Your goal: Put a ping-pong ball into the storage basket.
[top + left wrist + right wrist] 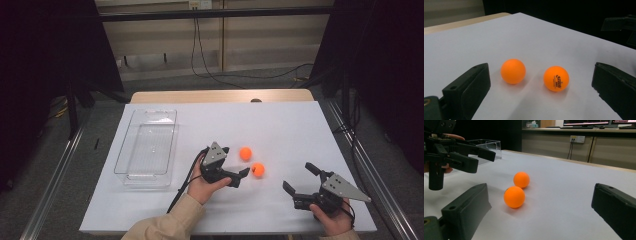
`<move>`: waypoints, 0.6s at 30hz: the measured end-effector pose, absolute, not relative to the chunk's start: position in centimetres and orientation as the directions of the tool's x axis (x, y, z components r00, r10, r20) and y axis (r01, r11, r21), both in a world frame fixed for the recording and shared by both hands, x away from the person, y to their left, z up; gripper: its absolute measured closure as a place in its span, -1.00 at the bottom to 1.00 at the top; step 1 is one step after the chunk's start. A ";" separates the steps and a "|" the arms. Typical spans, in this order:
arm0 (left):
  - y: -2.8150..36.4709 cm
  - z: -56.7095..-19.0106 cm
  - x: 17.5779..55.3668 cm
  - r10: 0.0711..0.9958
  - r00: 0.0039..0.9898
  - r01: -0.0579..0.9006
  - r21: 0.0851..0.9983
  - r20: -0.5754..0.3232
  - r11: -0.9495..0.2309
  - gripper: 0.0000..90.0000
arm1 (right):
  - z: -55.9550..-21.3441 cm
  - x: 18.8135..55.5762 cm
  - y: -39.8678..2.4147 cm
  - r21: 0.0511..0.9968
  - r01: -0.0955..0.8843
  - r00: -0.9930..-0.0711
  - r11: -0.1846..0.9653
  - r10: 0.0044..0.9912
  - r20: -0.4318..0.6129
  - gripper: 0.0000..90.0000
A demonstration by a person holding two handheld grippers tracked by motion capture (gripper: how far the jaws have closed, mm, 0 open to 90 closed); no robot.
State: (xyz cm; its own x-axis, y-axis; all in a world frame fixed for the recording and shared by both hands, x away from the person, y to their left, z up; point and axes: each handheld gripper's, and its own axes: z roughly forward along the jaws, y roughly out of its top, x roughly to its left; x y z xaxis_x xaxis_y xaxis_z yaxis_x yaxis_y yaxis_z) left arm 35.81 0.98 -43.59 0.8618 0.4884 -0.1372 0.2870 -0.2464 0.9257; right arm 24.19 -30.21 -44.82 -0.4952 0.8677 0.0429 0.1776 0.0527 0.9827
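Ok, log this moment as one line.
left claw: open, at two orange balls | right claw: open, apart | clear tray: empty

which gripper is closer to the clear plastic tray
Left. The left gripper is just to the right of the clear plastic tray, jaws pointing away toward the orange balls. The right gripper sits far across the table, beyond the balls.

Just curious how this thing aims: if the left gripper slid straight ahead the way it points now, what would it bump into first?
Probably the two orange balls: they lie ahead of the left gripper, between its open jaws. Which one first is hard to tell.
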 end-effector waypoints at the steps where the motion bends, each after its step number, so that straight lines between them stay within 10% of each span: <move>1: 0.9 -43.6 35.8 0.491 0.861 0.286 0.925 -0.135 -0.249 -0.96 | -44.8 24.2 -30.2 0.983 0.176 -0.494 0.052 0.868 0.042 -0.97; 18: -0.1 -43.6 36.3 0.478 0.868 0.295 0.917 -0.139 -0.268 -0.95 | -44.8 24.1 -30.3 0.983 0.176 -0.491 0.047 0.870 0.046 -0.97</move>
